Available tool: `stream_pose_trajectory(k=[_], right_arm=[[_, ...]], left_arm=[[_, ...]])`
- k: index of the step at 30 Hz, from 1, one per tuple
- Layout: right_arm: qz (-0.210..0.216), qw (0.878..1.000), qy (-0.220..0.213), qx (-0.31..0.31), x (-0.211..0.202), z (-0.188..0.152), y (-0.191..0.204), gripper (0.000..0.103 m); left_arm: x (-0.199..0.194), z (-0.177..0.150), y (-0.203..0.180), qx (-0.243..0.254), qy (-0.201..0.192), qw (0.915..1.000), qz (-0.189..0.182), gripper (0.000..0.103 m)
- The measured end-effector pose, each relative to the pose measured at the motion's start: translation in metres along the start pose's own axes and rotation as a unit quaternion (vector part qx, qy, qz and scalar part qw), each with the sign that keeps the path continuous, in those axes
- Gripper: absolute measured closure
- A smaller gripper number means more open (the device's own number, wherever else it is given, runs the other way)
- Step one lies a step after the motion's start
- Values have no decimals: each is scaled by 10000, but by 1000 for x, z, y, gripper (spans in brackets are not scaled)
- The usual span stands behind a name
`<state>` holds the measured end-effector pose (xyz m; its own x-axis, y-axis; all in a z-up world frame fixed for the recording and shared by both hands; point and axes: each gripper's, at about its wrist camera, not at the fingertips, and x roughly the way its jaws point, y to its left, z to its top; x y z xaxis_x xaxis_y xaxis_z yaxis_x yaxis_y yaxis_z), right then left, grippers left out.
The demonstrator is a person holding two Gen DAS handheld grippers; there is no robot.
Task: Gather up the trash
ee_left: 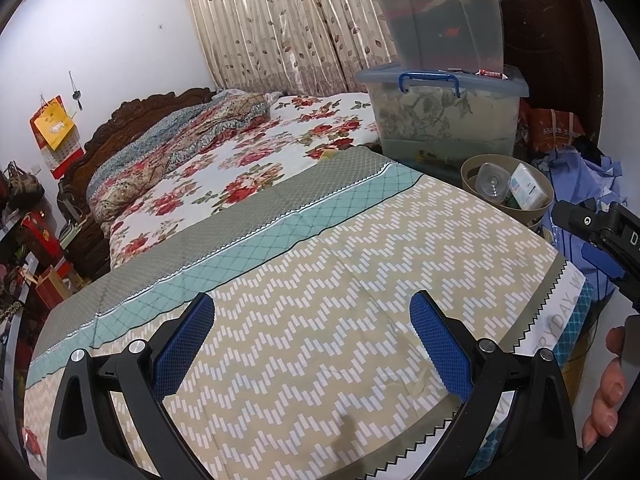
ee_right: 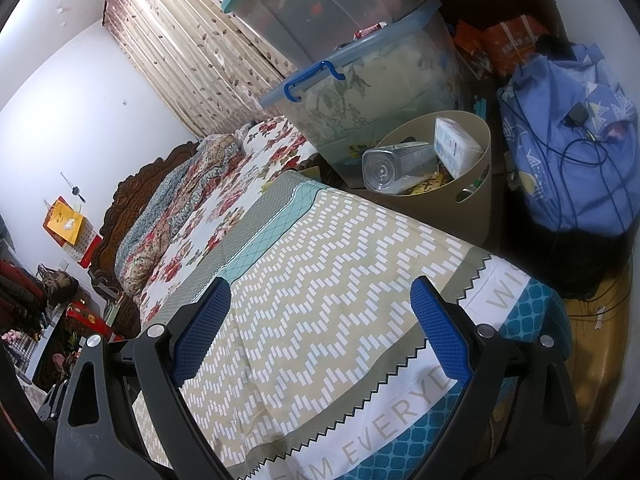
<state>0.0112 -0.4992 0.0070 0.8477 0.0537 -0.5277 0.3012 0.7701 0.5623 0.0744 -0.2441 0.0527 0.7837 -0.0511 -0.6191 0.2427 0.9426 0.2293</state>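
A beige trash bin [ee_right: 476,184] stands beside the far right corner of the cloth-covered table [ee_right: 340,280]. It holds a clear plastic bottle [ee_right: 400,166], a white tissue pack [ee_right: 456,146] and some yellow wrappers. The bin also shows in the left wrist view [ee_left: 536,212] with the bottle [ee_left: 494,184] and pack [ee_left: 530,188]. My left gripper [ee_left: 312,344] is open and empty above the table. My right gripper [ee_right: 322,332] is open and empty above the table's near right part; its body shows at the right edge of the left wrist view [ee_left: 600,236].
Two stacked clear storage boxes [ee_right: 360,92] stand behind the bin. A blue bag [ee_right: 568,148] with cables lies to the bin's right. A bed with floral sheets [ee_left: 240,160] runs along the far left. Red bags and boxes [ee_left: 36,248] crowd the left side.
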Motion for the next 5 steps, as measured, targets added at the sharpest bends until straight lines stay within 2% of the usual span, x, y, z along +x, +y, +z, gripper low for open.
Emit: stream_pose_trajectory(k=[5], right_arm=[[1,10000,14,15,1,-1,0,12]], left_arm=[[0,0,-1,-4,19,10000,-20,9]])
